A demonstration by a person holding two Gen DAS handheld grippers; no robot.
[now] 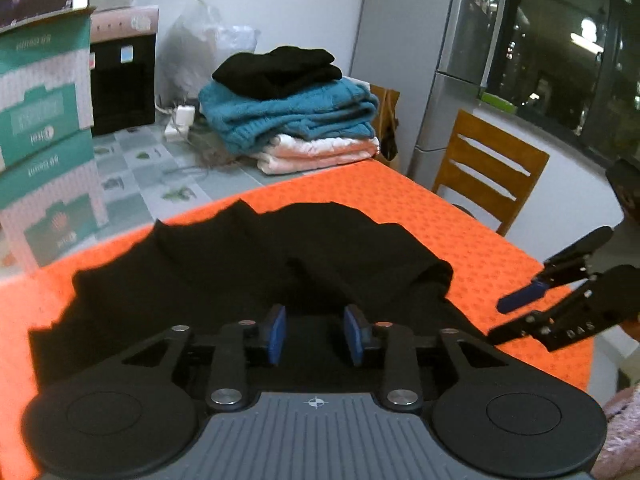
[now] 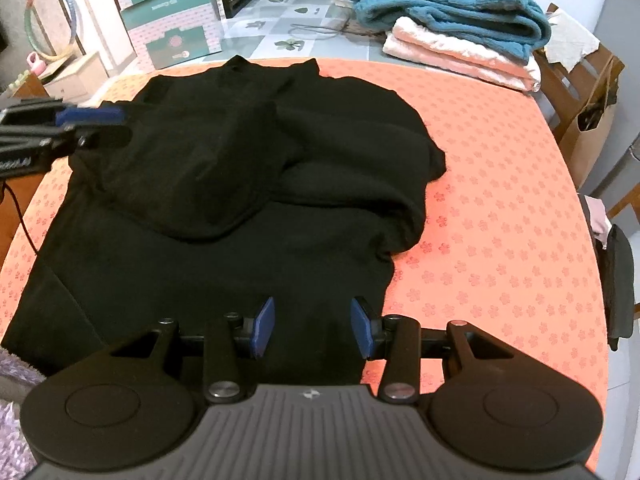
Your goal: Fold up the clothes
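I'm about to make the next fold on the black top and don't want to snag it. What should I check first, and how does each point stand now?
1. Left hand-held gripper open, holding nothing: ok.
2. Right hand-held gripper open, holding nothing: ok.
3. Black garment lies fully on the orange cloth: ok.
4. Sleeves already folded in over the body: ok, though bunched at the right shoulder.
5. Garment flat and smooth: not ok, wrinkles show.
6. Folded stack clear of the garment: ok.

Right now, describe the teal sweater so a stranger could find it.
Look past the orange tablecloth to the stack of folded clothes at the table's far end. The teal sweater is its chunky knitted middle layer, under a black garment, over pale pink ones.
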